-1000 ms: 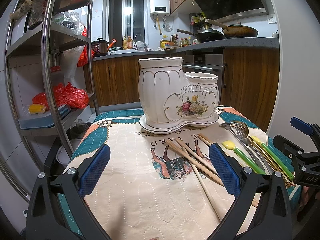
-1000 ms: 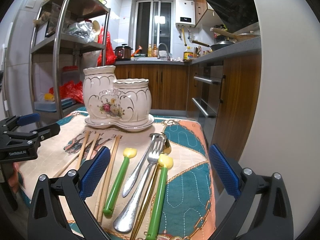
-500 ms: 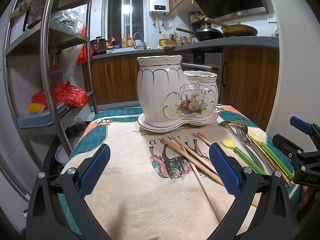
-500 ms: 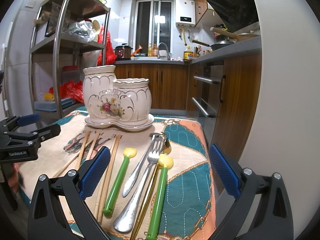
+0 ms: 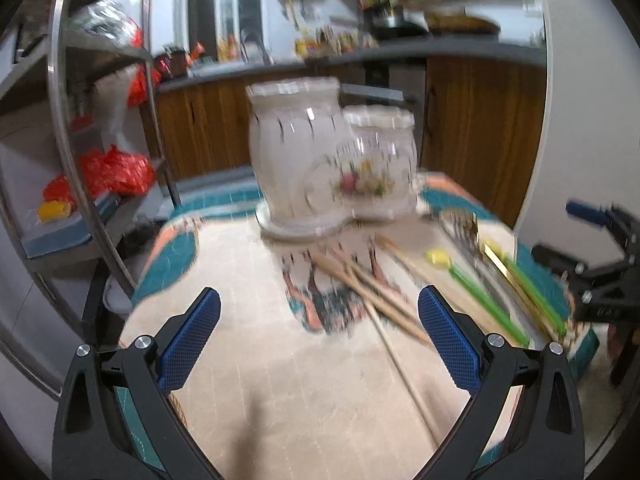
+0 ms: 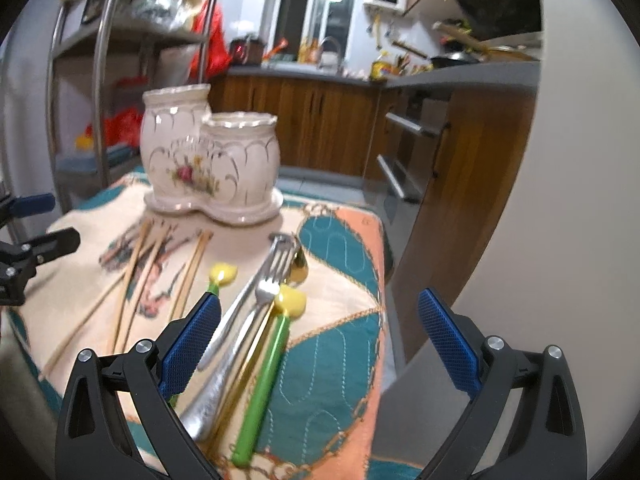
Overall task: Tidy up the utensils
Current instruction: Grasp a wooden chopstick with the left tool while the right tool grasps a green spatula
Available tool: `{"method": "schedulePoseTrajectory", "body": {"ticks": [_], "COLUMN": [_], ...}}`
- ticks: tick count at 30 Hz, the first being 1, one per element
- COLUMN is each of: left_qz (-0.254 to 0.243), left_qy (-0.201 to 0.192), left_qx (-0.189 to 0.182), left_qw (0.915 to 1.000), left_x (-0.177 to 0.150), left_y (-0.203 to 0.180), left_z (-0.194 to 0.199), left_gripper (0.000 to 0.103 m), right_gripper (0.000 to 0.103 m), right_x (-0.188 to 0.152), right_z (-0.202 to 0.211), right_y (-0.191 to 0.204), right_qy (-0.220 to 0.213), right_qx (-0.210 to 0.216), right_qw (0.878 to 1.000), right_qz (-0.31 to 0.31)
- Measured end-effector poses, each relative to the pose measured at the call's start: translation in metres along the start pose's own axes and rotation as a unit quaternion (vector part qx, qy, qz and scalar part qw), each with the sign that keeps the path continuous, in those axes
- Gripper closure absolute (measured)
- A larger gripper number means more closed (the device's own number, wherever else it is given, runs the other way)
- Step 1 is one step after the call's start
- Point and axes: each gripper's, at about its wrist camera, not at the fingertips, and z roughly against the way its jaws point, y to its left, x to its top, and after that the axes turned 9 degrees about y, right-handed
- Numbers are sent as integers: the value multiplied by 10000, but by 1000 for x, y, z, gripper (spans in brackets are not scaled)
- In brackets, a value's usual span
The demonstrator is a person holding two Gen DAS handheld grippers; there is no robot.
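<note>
Both the left gripper (image 5: pixel 318 340) and right gripper (image 6: pixel 318 340) gaped wide, empty, above cutlery (image 6: pixel 256 312) near the holder (image 6: pixel 212 164)

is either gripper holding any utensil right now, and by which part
No, nothing is held. The left gripper and right gripper both have jaws wide open above the cloth; the chopsticks and fork lie untouched.

A quilted cloth (image 6: pixel 340 360) covers the table. On it stand a two-pot ceramic holder (image 6: pixel 212 164), wooden chopsticks (image 6: pixel 136 264), green-handled spoons (image 6: pixel 264 376) and metal forks (image 6: pixel 256 292).
</note>
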Motion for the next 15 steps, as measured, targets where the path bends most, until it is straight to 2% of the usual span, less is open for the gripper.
{"method": "schedulePoseTrajectory", "body": {"ticks": [4, 6, 8, 9, 10, 11, 14, 15], "left_qz": [-200, -252, -336, -401, -432, -477, -548, -560], "left_qy": [544, 633, 765, 866, 917, 981, 1176, 1211], "left_qx": [-32, -57, -101, -156, -193, -250, -321, -346], "left_qw": [9983, 9977, 9965, 9953, 9947, 9937, 9910, 9905], "left_x": [-5, -6, -6, -6, -7, -7, -8, -8], "left_y": [-6, -8, -12, -14, -15, -17, -20, -21], "left_z": [-14, -17, -20, -23, -24, -26, -32, -34], "left_gripper": [5, 8, 20, 22, 27, 31, 44, 48], "right_gripper": [5, 5, 7, 7, 10, 20, 39, 42], "right_x": [4, 4, 5, 4, 4, 4, 5, 5], "right_z": [-6, -11, -14, -16, -17, -18, -23, -24], "right_y": [-8, -11, -11, -11, -10, -10, -9, -10], "right_qy": [499, 706, 874, 950, 1013, 1055, 1250, 1316], "right_qx": [273, 433, 525, 539, 562, 592, 680, 737], "right_qw": [9984, 9965, 9948, 9940, 9933, 9927, 9898, 9886], "right_qz": [-14, -80, -81, -63, -38, -21, -3, -18]}}
